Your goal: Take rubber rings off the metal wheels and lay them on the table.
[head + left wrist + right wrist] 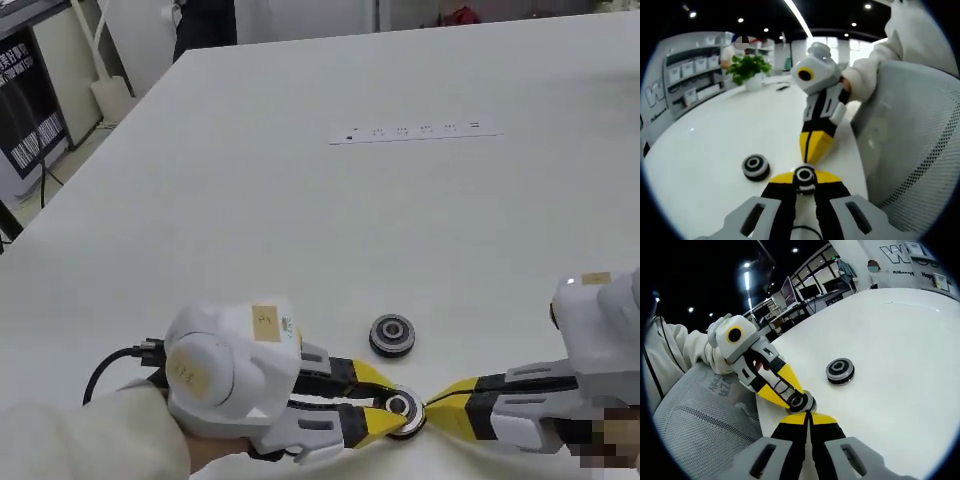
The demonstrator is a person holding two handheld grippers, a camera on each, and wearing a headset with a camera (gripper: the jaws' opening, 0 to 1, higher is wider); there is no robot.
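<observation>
Right between the tips of the left gripper (396, 408) sits the metal wheel (804, 175), pinched tight, while the right gripper (810, 416), jaws pressed together, noses its rubber ring (807, 406) from directly opposite, the second wheel (391, 335) just beyond.

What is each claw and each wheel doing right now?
Left claw: shut on the small silver metal wheel.
Right claw: shut, tip against that wheel's rim.
Black-ringed round metal wheel: lying flat on the white table, apart from both claws.
</observation>
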